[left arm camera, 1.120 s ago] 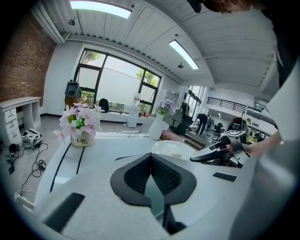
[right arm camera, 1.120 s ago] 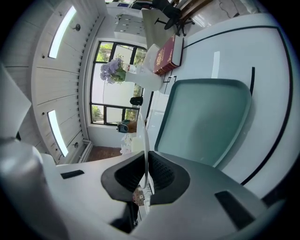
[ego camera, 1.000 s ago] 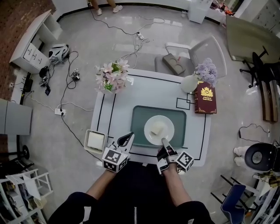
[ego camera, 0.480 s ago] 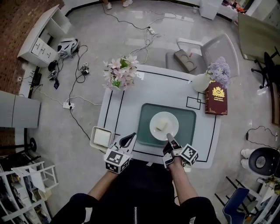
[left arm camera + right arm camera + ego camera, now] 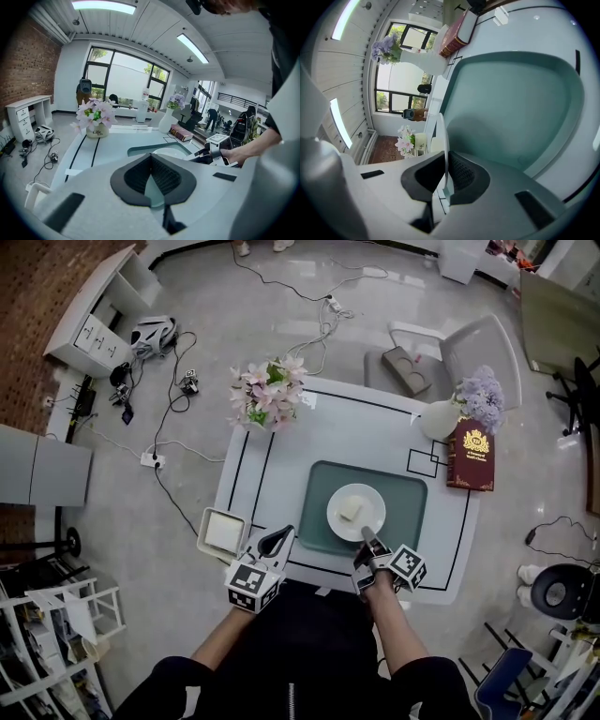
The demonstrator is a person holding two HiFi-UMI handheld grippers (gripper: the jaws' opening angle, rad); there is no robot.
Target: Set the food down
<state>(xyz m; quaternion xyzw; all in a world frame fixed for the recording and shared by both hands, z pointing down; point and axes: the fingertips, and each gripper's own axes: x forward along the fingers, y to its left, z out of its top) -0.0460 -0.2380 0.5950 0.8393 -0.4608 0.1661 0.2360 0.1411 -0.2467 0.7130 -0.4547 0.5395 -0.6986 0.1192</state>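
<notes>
A white plate (image 5: 356, 512) with a pale piece of food (image 5: 351, 511) rests on the green tray (image 5: 405, 512) in the middle of the white table (image 5: 281, 465). My right gripper (image 5: 367, 534) is shut on the plate's near rim. In the right gripper view the plate (image 5: 442, 136) shows edge-on between the jaws of that gripper (image 5: 445, 161), above the tray (image 5: 511, 103). My left gripper (image 5: 282, 534) hovers at the table's front edge, left of the tray. It (image 5: 151, 160) is shut with nothing in it.
A white square dish (image 5: 223, 532) sits at the front left corner. Pink flowers (image 5: 267, 395) stand at the back left. A white vase (image 5: 439, 418) and a red book (image 5: 472, 460) are at the back right. A chair (image 5: 459, 348) stands behind the table.
The head view has shifted a little. The plate stays on the tray with my right gripper still shut on its rim. The left gripper has barely moved.
</notes>
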